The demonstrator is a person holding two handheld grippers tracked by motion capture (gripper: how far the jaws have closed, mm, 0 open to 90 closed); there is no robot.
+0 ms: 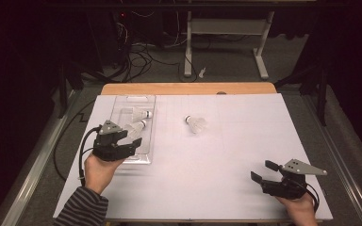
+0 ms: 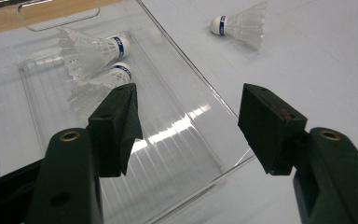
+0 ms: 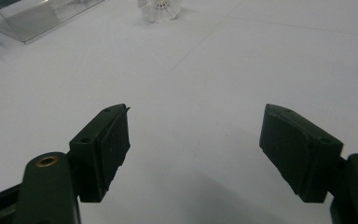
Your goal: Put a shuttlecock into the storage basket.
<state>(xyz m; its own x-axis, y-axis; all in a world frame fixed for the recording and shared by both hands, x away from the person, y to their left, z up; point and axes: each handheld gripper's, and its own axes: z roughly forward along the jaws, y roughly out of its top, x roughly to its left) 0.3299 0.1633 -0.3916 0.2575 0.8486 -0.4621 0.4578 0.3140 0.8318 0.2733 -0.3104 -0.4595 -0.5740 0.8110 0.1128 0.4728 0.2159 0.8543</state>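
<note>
Two white shuttlecocks with blue bands lie in a clear plastic tray (image 1: 147,106) at the table's left: one (image 1: 141,113) farther back, one (image 1: 135,128) nearer. A third shuttlecock (image 1: 196,124) lies on the white sheet at mid-table. My left gripper (image 1: 131,136) hovers open over the tray's near half, nothing between its fingers; in the left gripper view the tray (image 2: 186,135) and its shuttlecocks (image 2: 93,51) (image 2: 98,86) sit just ahead, the loose one (image 2: 242,25) beyond. My right gripper (image 1: 264,171) stands open and empty near the front right edge, far from the loose shuttlecock (image 3: 161,9).
A white sheet (image 1: 235,141) covers the wooden table. A strip of bare wood (image 1: 188,88) shows along the far edge. Beyond it are a desk frame (image 1: 226,42) and floor cables (image 1: 136,61). Each gripper trails a black cable.
</note>
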